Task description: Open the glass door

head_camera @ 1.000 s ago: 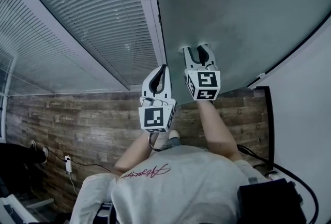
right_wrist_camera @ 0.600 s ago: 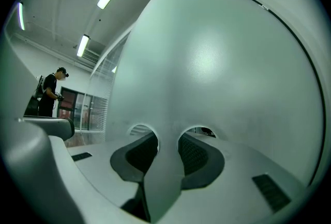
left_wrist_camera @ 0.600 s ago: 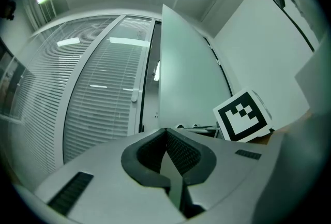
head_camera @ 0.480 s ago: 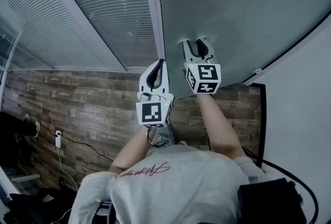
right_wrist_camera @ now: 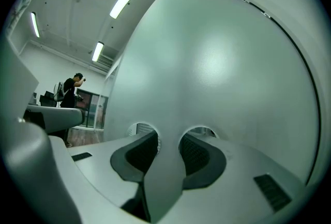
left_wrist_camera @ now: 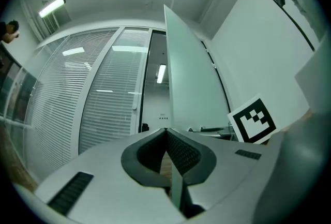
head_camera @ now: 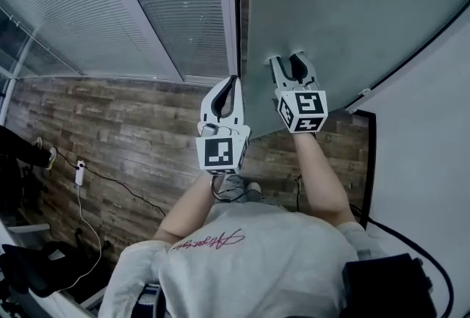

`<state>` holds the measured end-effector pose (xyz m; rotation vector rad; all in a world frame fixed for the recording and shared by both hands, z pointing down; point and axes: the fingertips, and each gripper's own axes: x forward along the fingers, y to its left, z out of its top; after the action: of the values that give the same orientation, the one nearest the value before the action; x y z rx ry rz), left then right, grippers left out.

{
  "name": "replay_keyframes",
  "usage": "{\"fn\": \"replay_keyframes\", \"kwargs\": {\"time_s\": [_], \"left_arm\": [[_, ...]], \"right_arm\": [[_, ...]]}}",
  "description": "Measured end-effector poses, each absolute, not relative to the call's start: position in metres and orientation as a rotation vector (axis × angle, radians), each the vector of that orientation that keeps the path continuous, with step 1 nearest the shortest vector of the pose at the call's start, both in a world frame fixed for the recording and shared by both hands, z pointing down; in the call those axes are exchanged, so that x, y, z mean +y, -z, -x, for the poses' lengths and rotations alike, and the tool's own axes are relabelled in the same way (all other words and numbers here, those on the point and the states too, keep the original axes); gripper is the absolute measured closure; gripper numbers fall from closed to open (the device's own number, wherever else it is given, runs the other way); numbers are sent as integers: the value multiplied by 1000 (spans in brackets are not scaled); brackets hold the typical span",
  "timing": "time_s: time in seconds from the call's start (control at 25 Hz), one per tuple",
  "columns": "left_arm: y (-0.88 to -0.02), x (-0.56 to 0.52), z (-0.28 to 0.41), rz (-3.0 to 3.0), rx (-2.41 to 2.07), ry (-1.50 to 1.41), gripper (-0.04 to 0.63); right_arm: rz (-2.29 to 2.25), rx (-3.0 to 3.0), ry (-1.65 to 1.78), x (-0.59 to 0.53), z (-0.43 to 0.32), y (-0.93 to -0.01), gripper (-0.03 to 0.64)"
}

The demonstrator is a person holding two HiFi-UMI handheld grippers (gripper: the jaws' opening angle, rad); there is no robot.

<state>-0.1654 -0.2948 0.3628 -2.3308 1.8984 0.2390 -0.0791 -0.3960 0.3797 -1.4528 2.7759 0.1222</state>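
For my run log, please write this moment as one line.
door: partly open | right gripper: jaws apart, tips at door | left gripper: shut, empty, near door edge

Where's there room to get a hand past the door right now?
Free: the narrow gap between the door edge and the white frame, and the wood floor below the blinds. Crowded: left claw and right claw near that edge.
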Motion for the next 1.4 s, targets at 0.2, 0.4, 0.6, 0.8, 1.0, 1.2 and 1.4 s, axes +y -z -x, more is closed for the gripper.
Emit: {"fn": "replay_keyframes", "kwargs": {"time_s": [0.2, 0.4, 0.6, 0.8, 1.0, 1.2, 1.4], "left_arm": [[-361, -266, 150, 2385, 1831, -240, 589], [-359, -232, 122, 2481, 1721, -233, 588], [-359, -202, 92, 2541, 1638, -226, 589], [-357, -174, 64, 2516, 1603, -234, 588], [-366, -146, 35, 2541, 1628, -202, 589], [-377, -120, 9, 2549, 1636, -186, 589], [-374, -96, -26, 2567, 1587, -209, 588]], "right_arm": [[1442, 2784, -120, -359, 64, -381, 489], [1415, 2792, -142, -319, 35, -380, 485], [1367, 2816, -174, -283, 9, -380, 480], [1343, 2819, -167, -244, -19, -381, 480], [1332, 2830, -162, -213, -45, -382, 479], [1341, 2827, -168, -180, -77, -383, 477], [1399, 2779, -236, -147, -111, -383, 463]]}}
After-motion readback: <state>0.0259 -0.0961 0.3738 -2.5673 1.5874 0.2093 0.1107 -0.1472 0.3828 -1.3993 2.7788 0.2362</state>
